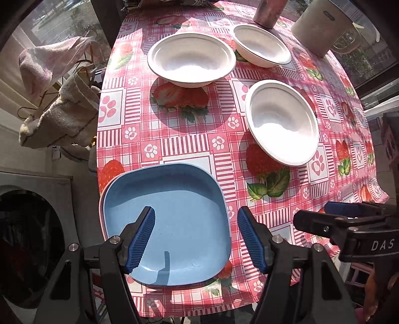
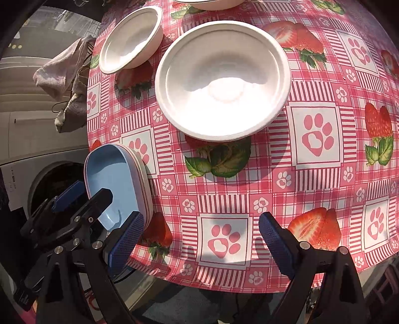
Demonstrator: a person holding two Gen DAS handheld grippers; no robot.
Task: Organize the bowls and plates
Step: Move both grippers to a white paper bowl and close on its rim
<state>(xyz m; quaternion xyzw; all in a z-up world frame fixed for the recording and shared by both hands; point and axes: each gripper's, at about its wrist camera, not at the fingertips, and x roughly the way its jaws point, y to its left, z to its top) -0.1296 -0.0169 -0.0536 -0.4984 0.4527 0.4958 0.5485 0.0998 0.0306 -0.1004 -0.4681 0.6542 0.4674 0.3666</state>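
Round bench [image 1: 189, 149] under a pink checked oilcloth with strawberries and paw prints. Blue plate [image 1: 172, 224], square with rounded corners, lies flat and rim up at the near edge of the bench, on top of at least one more plate whose pale rim shows at its left side; no long axis to note, its sides run roughly square to the bench edge. Left gripper [image 1: 195, 240] hangs over this stack pointing straight down, jaws spread and pinching nothing: one pad over the plate's inside, the other past its right rim, over the cloth. Three white bowls stand upright, mouths up, all apart from one another: near bowl [image 1: 281, 122] at 1 o'clock from the blue plate, middle bowl [image 1: 191, 58] at 12 o'clock, far bowl [image 1: 261, 44] beyond, just beside a beige container [image 1: 321, 25] and a metal cup [image 1: 268, 11]. Right gripper [image 2: 200, 245] is over bare cloth at the near edge, to the right of the stack, jaws wide apart, nothing between them; near bowl sits at its 12 o'clock. Towels [image 1: 57, 99] hang off the bench to the left, above a washing machine [image 1: 32, 239].
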